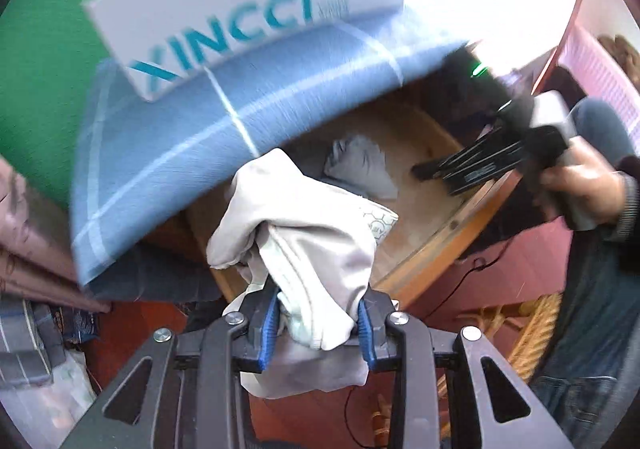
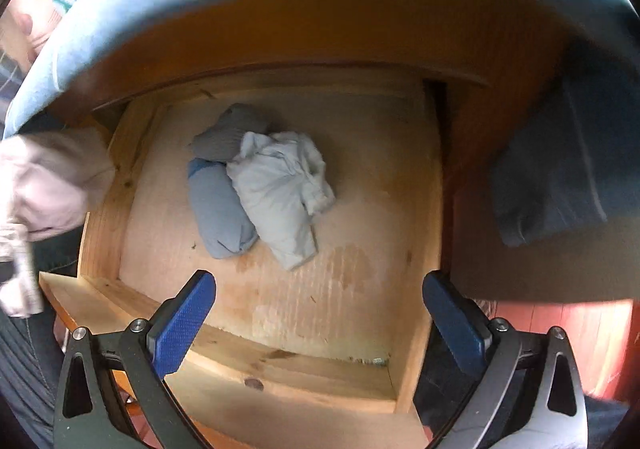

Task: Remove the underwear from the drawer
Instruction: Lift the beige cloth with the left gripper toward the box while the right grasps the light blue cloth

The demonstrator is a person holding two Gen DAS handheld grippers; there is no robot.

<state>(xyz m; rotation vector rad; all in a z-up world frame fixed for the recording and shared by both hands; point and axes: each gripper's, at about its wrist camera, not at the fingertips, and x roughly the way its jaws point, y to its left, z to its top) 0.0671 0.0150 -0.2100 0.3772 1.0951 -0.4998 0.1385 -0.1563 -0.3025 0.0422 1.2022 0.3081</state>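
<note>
A pale underwear bundle (image 1: 304, 249) is clamped between the left gripper (image 1: 318, 333) fingers, above the drawer (image 2: 256, 369). Three bundles (image 2: 276, 185) are seen ahead of the spread, empty right gripper (image 2: 318, 313) fingers.

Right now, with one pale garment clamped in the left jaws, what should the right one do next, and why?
Probably lower the open right gripper onto the white bundle lying in the drawer. Its jaws stand wide and empty above it, while the left gripper already grips the pale underwear.
</note>
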